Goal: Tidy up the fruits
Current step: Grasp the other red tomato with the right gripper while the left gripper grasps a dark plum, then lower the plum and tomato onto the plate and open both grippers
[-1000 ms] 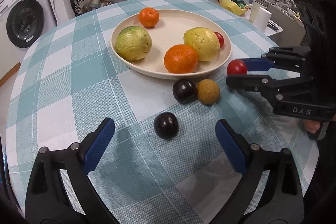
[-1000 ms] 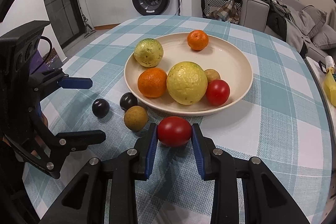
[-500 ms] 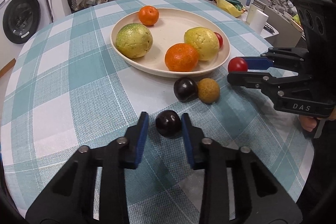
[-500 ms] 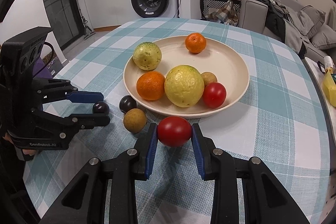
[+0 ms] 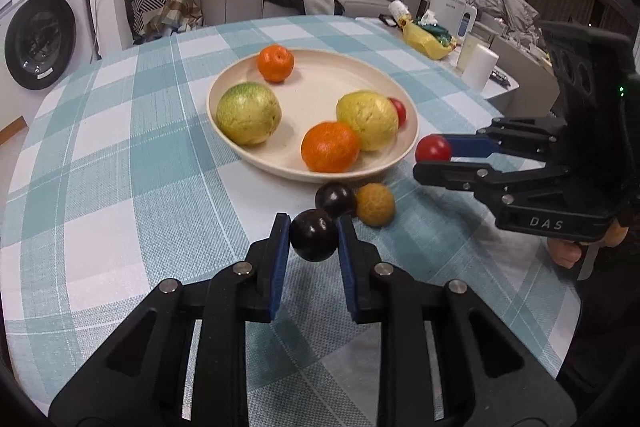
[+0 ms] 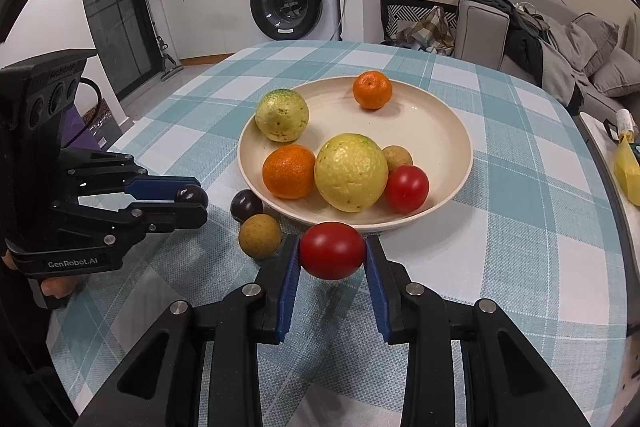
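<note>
A checked worktop (image 6: 520,195) holds a cream plate (image 6: 440,131) of fruit. At left, the left hand-held gripper (image 5: 313,235) is clamped on a dark plum (image 5: 313,235), raised just above the cloth. Just beside it, a second dark plum (image 5: 335,198) and a small brown fruit (image 5: 375,204) touch each other on the cloth at the plate's near rim. On the plate sit a green-yellow citrus (image 5: 248,113), a small orange (image 5: 275,63), a larger orange (image 5: 330,147), a big yellow citrus (image 5: 368,120) and a red tomato (image 6: 406,188). At right, the right hand-held gripper (image 6: 331,256) grips another red tomato (image 6: 331,255) just outside the rim.
</note>
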A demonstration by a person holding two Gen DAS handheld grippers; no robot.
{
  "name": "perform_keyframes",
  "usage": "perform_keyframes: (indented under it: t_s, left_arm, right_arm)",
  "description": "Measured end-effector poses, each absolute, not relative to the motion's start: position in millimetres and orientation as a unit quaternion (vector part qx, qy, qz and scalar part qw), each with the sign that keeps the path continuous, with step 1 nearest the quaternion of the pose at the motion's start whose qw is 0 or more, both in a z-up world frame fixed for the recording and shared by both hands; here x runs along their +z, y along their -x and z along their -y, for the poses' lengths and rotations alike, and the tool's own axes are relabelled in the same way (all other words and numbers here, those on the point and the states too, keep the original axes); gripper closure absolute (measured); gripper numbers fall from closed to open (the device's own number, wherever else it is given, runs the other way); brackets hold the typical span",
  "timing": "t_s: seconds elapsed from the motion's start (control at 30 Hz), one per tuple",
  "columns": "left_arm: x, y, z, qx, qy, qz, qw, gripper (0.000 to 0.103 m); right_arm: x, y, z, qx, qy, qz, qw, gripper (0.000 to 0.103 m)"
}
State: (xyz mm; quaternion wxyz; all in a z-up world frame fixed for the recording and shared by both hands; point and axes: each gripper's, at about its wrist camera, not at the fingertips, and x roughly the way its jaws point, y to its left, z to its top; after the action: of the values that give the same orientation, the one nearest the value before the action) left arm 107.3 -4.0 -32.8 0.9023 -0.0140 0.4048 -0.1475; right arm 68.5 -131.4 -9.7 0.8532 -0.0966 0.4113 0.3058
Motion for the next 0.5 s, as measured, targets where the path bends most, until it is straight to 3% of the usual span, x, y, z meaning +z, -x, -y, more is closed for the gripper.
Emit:
perform_keyframes:
  t_s: [0.5]
  left_arm:
    - [-12,-113,6,-0.113,0.046,-0.348,0.930,0.082]
  right_arm:
    - [11,-77,151,0.284,0.034,-0.366,0.886,0.070]
